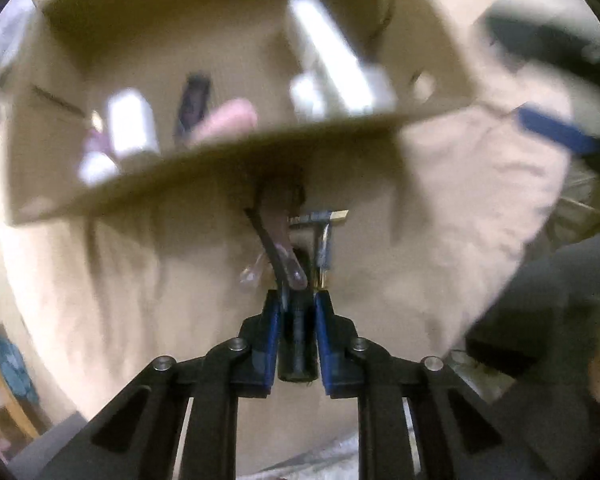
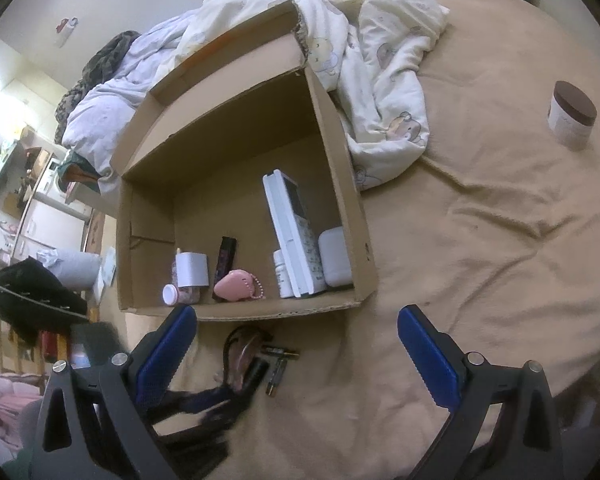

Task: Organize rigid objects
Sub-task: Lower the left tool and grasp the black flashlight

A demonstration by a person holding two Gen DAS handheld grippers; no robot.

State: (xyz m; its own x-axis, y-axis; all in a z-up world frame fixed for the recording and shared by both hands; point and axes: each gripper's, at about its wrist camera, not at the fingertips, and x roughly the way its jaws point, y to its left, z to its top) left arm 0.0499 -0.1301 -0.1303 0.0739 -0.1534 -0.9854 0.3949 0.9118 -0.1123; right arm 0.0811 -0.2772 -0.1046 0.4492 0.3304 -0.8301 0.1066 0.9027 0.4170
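An open cardboard box (image 2: 340, 184) sits on a tan bedsheet and holds a white remote (image 2: 292, 232), a white case (image 2: 334, 258), a pink heart-shaped item (image 2: 234, 285), a small bottle (image 2: 171, 294) and more. My left gripper (image 1: 298, 300) is shut on a dark cylindrical object (image 1: 298, 344), low over the sheet in front of the box (image 1: 228, 164). A razor (image 1: 322, 236) and glasses (image 1: 278, 248) lie just ahead of it. My right gripper (image 2: 296, 344) is open and empty, above the razor (image 2: 278, 368) and glasses (image 2: 242, 354).
A jar with a brown lid (image 2: 572, 116) stands on the sheet at the far right. A rumpled duvet (image 2: 376, 60) lies behind the box. Room furniture and a black garment (image 2: 32, 292) are off the bed's left edge.
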